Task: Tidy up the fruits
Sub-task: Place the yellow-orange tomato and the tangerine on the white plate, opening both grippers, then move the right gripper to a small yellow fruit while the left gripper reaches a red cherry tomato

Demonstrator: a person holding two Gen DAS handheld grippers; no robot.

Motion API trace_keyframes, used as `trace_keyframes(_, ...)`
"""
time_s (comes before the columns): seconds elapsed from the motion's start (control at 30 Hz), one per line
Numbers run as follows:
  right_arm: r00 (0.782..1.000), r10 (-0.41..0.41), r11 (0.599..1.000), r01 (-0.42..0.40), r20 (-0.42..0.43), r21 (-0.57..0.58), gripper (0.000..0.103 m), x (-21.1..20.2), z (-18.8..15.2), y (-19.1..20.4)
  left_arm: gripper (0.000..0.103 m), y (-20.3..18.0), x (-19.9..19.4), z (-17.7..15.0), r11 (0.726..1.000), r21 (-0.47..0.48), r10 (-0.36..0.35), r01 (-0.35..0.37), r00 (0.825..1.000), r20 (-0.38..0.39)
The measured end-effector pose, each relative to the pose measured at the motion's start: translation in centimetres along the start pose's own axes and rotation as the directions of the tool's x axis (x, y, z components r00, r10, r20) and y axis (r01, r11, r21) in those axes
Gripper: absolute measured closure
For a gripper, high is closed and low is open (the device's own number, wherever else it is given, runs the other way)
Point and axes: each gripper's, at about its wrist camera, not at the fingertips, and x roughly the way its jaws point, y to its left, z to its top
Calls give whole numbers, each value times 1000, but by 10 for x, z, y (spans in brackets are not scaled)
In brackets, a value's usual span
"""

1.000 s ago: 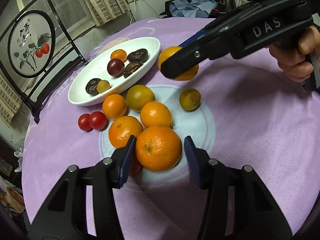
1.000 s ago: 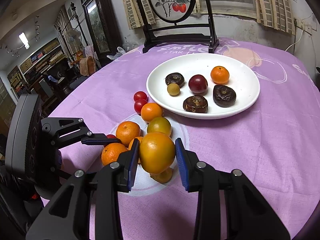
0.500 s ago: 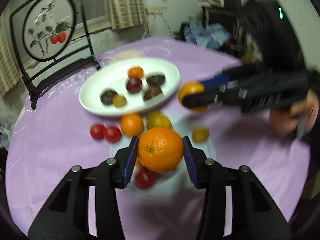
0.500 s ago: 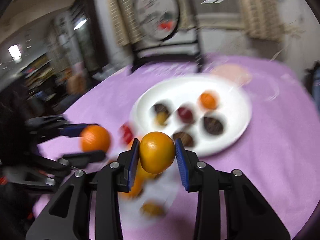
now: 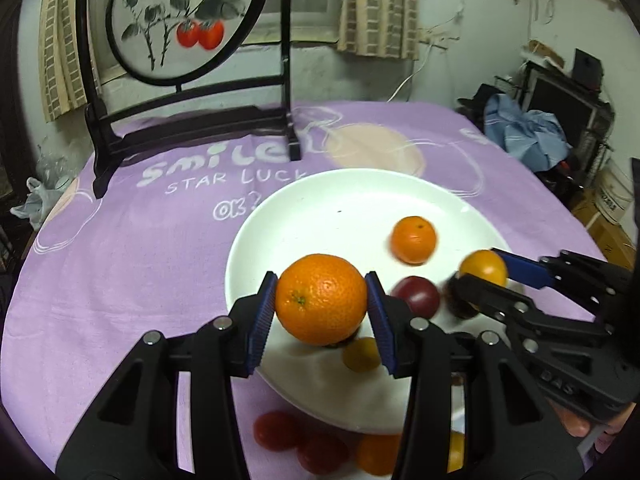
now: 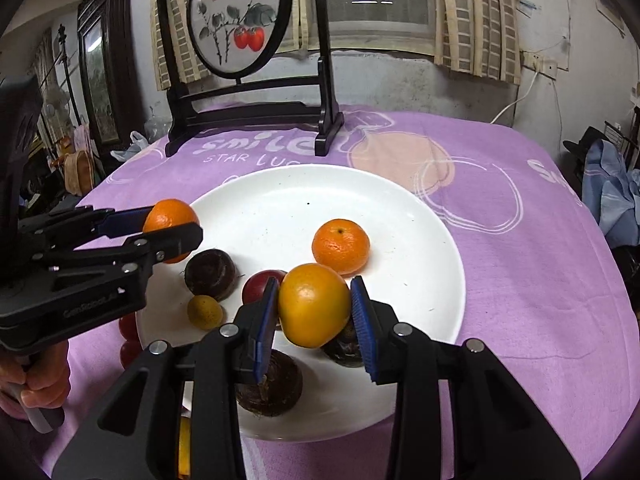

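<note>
The left gripper (image 5: 321,307) is clamped on an orange (image 5: 321,299) by its sides, held in the air over the near left part of the white plate (image 5: 320,208); the right gripper (image 6: 314,309) is clamped the same way on a yellower citrus (image 6: 313,305), above the plate's near middle. Both fruits are round and smooth-skinned and gripped only across the widest part — a squeeze that slackens early could let either roll out before it is low enough. Directly under and around the citrus sit two dark fruits (image 6: 268,384), a plum (image 6: 260,286) and a small yellow fruit (image 6: 205,312), so a release from height would likely knock them about or bounce toward the rim. A mandarin (image 6: 341,245) lies just beyond, free to roll if struck. The two grippers are near each other over the same plate, and their fingers might collide if both come down together. More oranges and cherry tomatoes (image 5: 276,430) lie on the purple cloth (image 5: 132,248) beside the near rim — a low pass could nudge them off.
</note>
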Motion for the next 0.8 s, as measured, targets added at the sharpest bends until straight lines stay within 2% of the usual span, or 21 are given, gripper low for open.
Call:
trace_keyframes(0.1, 1000, -14, 1000, 14, 2, -27, 64, -5, -3, 6, 55, 2, 2, -1, 1000, -2, 25, -25, 1000, -1)
trace_keyframes(0.13, 1000, -9, 999, 10, 9, -36, 64, -10, -4, 8, 41, 3, 1, -2, 1000, -1, 31, -31, 1000, 4)
trace_keyframes(0.2, 1000, 8, 998, -7, 15, -62, 64, -20, -7, 12, 25, 2, -8, -3, 998, 0, 63, -63, 997, 46)
trace_keyframes(0.33, 997, 71, 995, -71, 0, -75, 61, -41, -18, 16, 9, 3, -36, -4, 997, -5, 79, -79, 992, 103)
trace_keyframes(0.5, 980, 184, 975, -192, -78, -113, 61, -58, -51, 24, 5, 16, -62, -30, 995, -7, 99, -99, 988, 119)
trace_keyframes(0.63, 969, 196, 961, -220, -153, -166, 61, -64, -79, 35, 4, 34, -74, -60, 996, -26, 90, -88, 993, 80)
trace_keyframes(0.8, 958, 221, 935, -262, -182, -240, 61, -76, -94, 54, 2, 47, -82, -89, 993, -48, 109, -108, 994, 25)
